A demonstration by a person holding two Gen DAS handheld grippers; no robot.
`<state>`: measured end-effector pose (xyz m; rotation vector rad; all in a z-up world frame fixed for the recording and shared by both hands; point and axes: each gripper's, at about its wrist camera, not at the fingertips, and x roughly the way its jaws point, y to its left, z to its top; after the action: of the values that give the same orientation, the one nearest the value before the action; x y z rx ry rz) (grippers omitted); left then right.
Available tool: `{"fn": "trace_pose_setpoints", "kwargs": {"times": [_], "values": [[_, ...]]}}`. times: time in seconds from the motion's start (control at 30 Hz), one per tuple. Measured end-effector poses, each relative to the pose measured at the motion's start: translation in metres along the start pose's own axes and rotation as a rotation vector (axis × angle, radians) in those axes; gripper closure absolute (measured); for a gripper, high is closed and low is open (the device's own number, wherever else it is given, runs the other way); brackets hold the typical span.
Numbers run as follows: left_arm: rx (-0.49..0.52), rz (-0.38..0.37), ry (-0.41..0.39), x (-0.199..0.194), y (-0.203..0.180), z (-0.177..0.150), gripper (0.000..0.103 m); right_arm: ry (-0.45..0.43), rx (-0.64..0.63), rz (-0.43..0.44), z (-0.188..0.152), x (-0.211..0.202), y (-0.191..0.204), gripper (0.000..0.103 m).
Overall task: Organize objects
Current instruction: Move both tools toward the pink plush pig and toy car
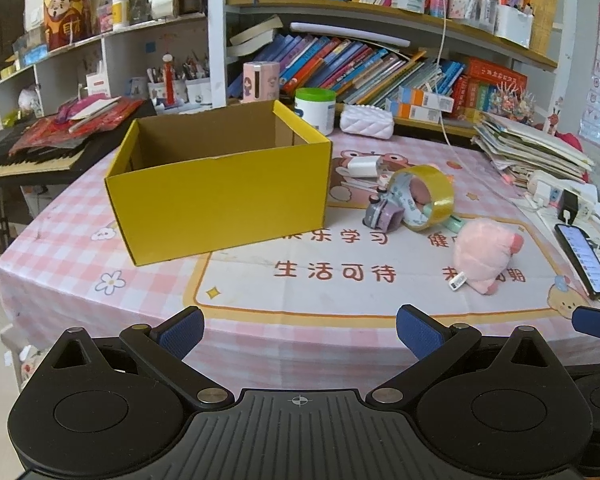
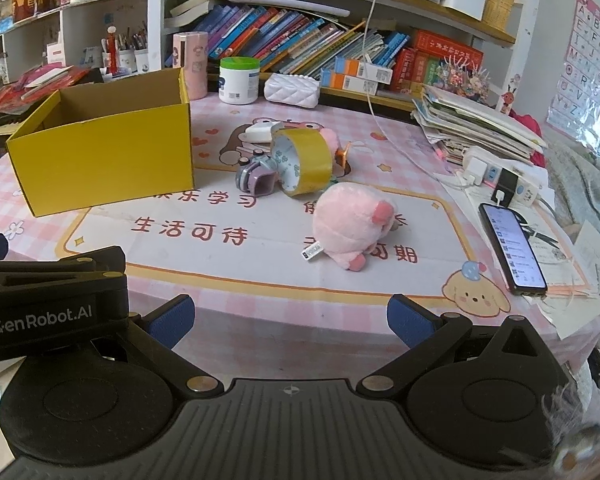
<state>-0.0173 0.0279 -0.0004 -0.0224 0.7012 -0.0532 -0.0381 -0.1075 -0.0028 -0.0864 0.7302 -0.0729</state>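
The yellow cardboard box (image 1: 220,192) stands open-topped on the desk (image 1: 340,292) ahead and to the left of the left hand-held gripper (image 1: 300,332), and as far as its visible inside shows it holds nothing, so it looks like the intended container for the loose things. Those things lie bunched just to the right of the box, ahead of the right hand-held gripper (image 2: 292,320): a roll of yellow tape (image 2: 304,160) stands on edge, leaning against a small purple toy (image 2: 256,178), with a white charger plug (image 2: 260,132) just behind them. Nearest the right hand-held gripper, a pink plush pig (image 2: 354,224) lies on its side with its sewn label pointing towards the camera; being closest and soft, it seems the easiest first pick. A phone (image 2: 512,248) lies plugged in at the far right beside a power strip (image 2: 496,178), probably not part of the tidying. Both hand-held grippers hover at the near edge of the desk, side by side, short of everything on it. The left one has its blue-padded fingers (image 1: 182,332) spread wide apart with nothing between them; the right one likewise has its fingers (image 2: 414,322) wide apart, holding and touching nothing. Nothing appears sorted yet.
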Motion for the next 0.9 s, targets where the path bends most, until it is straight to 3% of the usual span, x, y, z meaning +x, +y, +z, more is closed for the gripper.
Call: {"fn": "trace_pose_setpoints", "kwargs": {"times": [0.67, 0.9], "values": [[-0.047, 0.002, 0.034, 0.03, -0.043, 0.017, 0.0, 0.03, 0.021, 0.036, 0.018, 0.036, -0.06, 0.0], [-0.11, 0.063, 0.009, 0.037, -0.049, 0.026, 0.0, 0.032, 0.043, 0.059, 0.034, 0.061, -0.086, 0.0]]}}
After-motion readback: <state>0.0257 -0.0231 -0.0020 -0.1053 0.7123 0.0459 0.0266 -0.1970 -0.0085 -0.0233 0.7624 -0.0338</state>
